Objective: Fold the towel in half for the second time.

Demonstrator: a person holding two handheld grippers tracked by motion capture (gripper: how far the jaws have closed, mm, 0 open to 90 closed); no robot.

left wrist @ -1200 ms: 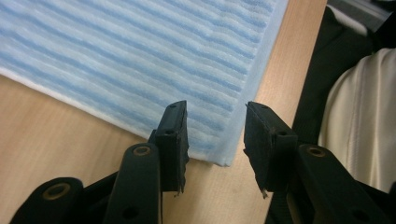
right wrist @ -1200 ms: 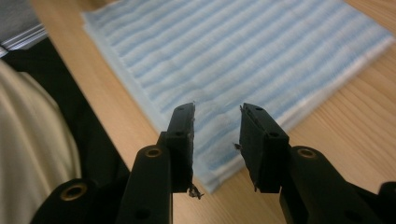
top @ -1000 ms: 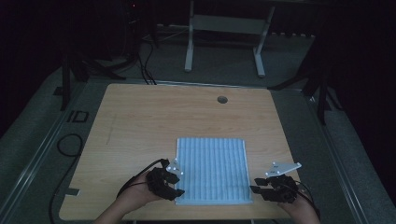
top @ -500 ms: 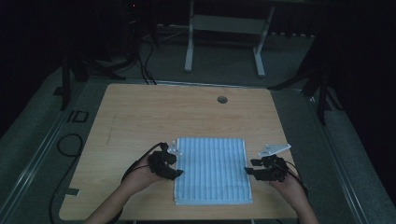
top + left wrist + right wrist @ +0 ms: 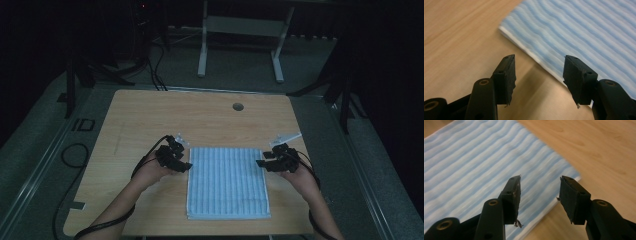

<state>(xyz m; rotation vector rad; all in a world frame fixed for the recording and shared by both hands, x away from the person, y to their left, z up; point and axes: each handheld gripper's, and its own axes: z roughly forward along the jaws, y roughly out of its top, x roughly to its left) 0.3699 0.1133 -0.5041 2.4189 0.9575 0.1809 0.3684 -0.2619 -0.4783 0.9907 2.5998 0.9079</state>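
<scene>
A folded cloth (image 5: 227, 182) with pale blue and white stripes lies flat on the wooden table (image 5: 200, 120), near its front edge. My left gripper (image 5: 186, 165) is at the cloth's far left corner, open, its jaws straddling the cloth's white edge (image 5: 534, 56) just above the wood. My right gripper (image 5: 260, 163) is at the far right corner, also open, with one jaw over the striped cloth (image 5: 474, 170) and the other past its edge. Neither gripper holds anything.
A round cable hole (image 5: 238, 106) sits in the table near its far edge. Bare wood (image 5: 150, 115) stretches behind and left of the cloth. A metal stand (image 5: 240, 40) and cables (image 5: 75, 155) lie on the dark floor beyond and beside the table.
Both grippers have moved away from the front edge, along the cloth's sides, up to its far corners. The cloth has not moved.
</scene>
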